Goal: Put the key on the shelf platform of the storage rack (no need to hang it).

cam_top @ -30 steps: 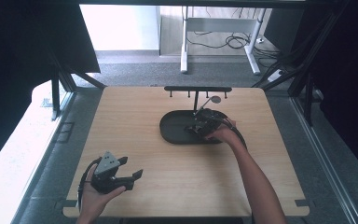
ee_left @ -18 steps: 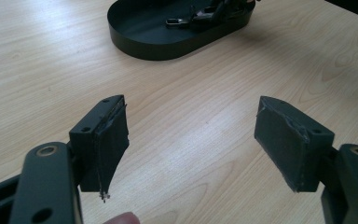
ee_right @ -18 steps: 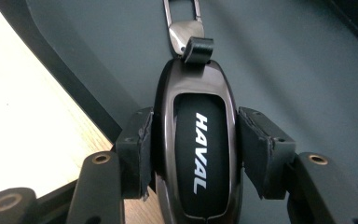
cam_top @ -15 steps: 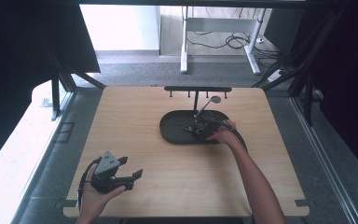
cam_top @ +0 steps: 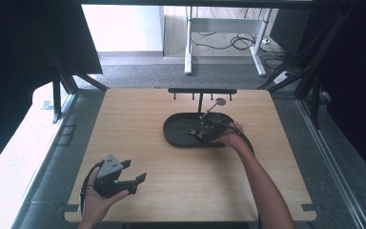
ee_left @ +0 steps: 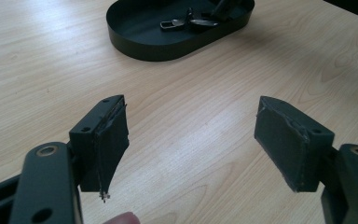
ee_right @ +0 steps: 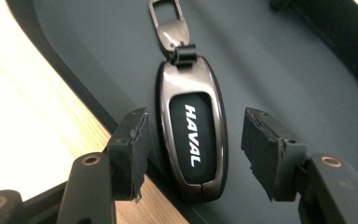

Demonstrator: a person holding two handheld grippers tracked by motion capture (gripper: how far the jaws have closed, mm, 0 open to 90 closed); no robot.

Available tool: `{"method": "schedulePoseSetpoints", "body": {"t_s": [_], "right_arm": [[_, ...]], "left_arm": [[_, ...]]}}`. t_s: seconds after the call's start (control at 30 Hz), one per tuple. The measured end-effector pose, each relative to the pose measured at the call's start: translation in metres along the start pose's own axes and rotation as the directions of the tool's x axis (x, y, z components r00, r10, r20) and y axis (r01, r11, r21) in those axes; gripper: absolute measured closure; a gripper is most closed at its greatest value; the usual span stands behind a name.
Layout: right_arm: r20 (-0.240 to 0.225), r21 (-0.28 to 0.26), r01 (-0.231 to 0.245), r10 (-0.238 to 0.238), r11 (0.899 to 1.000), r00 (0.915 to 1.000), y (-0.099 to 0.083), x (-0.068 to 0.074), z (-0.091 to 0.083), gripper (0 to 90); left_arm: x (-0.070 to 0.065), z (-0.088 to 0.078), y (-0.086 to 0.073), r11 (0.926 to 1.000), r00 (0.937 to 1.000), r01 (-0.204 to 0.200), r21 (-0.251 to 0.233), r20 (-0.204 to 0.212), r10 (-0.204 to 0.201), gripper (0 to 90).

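While the left gripper (cam_top: 132,178) has kept its place at about seven o'clock on the table (cam_top: 138,119) over the last second, the right gripper (cam_top: 201,130) has crept a little toward nine o'clock inside the black tray (cam_top: 174,138), and its hand has followed. That small shift seems to be the final lining-up before a grasp: the jaws now stand on either side of the key fob (ee_right: 193,133) and not beside it.

In the right gripper view the jaws are spread, one pad at about eight o'clock of the fob and the other at about four o'clock, each with a visible gap to the metal case. I cannot tell whether the pads touch the tray floor. Nothing is pinched yet. The fob lies flat on the tray floor close to the tray's rim, its lettered face up, with the clip (ee_right: 167,21) pointing to twelve o'clock in that view. The next step, as I judge it, is simply to close on the fob's long sides.

The left gripper is spread wide and holds nothing; in its own view the pads (ee_left: 111,140) hover over bare wood, with the tray (ee_left: 177,46) well apart at twelve o'clock.
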State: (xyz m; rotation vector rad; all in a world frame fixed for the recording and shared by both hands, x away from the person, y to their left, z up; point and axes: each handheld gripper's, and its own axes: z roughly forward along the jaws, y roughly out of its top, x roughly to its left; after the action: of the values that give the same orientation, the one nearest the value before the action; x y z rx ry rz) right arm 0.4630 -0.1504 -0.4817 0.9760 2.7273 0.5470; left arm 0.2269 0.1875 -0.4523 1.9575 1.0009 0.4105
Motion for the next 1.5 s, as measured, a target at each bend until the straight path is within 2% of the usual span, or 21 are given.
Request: {"method": "schedulePoseSetpoints", "body": {"t_s": [0.13,0.4,0.57,0.8,1.1,1.27,1.5], "right_arm": [[-0.004,-0.027,0.021,-0.021,0.999,0.9998,0.002,0.004,-0.008,41.3],[-0.02,-0.074,0.029,-0.03,0.997,0.9993,0.002,0.012,-0.025,40.5],[-0.042,-0.122,0.032,-0.038,0.992,0.9984,-0.002,0.019,-0.037,40.6],[-0.061,-0.146,0.036,-0.046,0.989,0.9971,-0.013,0.028,-0.054,40.7],[-0.1,-0.171,0.068,-0.086,0.983,0.9913,-0.042,0.044,-0.063,40.6],[-0.126,-0.198,0.057,-0.083,0.979,0.9886,-0.064,0.051,-0.065,40.5],[-0.147,-0.257,0.04,-0.079,0.966,0.9859,-0.094,0.058,-0.068,40.5]], "left_arm": [[0.0,-0.001,0.0,1.0,1.0,0.0,-0.005,0.0,0.0,26.1],[0.0,-0.003,0.001,0.9999,1.0,0.0,-0.01,-0.002,-0.001,26.1],[-0.001,-0.003,0.001,0.9999,1.0,0.001,-0.011,0.001,-0.001,26.1],[-0.003,-0.004,0.002,0.9999,1.0,-0.001,-0.016,0.006,0.001,26.1],[-0.001,-0.003,0.001,0.9999,1.0,0.002,-0.013,0.002,-0.002,26.1],[-0.001,-0.003,0.001,0.9999,1.0,0.003,-0.01,0.003,-0.003,26.1],[0.0,-0.004,0.002,0.9999,1.0,0.008,-0.013,-0.001,-0.008,26.1]]}}
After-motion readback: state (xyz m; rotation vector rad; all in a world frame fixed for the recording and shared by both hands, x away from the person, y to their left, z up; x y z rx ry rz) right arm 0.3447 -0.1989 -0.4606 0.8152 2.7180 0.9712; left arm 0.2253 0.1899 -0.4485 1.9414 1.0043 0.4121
